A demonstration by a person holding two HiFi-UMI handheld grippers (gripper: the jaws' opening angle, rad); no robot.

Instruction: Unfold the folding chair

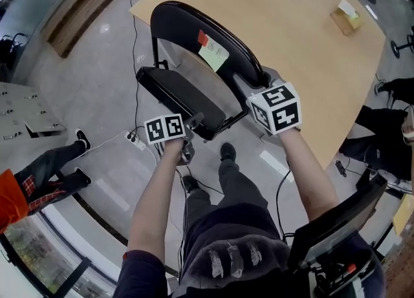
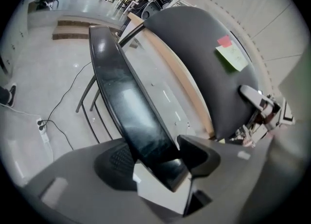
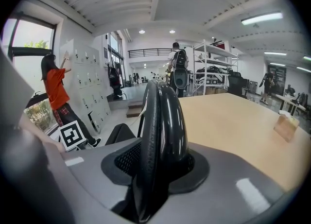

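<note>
**A:** Where does the black folding chair (image 1: 169, 90) with the thin metal frame stand?

**B:** On the floor, just beside the near edge of the light wooden table (image 1: 304, 25). Its padded backrest (image 1: 187, 15) is on the table side. Its glossy black seat (image 1: 181, 96) is on the side away from the table, towards the person.

**A:** Which way does it run?

**B:** Its width, the long axis of both seat and backrest, lies roughly along that table edge, so the chair faces away from the table. From above, the seat shows as a narrow slab. It is steeply tilted rather than flat, and a gap separates it from the backrest.

**A:** And the left gripper (image 1: 194, 122)?

**B:** It is at the seat's end farthest from the table. In the left gripper view, the left gripper (image 2: 158, 157) has its jaws pinching the corner of the seat (image 2: 131, 116), one pad on each face. The backrest (image 2: 204, 67) rises beyond it, towards the table.

**A:** The right gripper (image 1: 249, 90)?

**B:** It is at the backrest's side edge, over the table's edge. In the right gripper view, the right gripper (image 3: 158, 164) is clamped on the backrest (image 3: 163, 121), which appears edge-on and upright between the jaws. The table (image 3: 233, 116) spreads out behind it.

**A:** Anything stuck on the chair?

**B:** A pale green paper note (image 1: 214, 55) and a small red one (image 1: 202, 37) are on the backrest, near its top.
</note>
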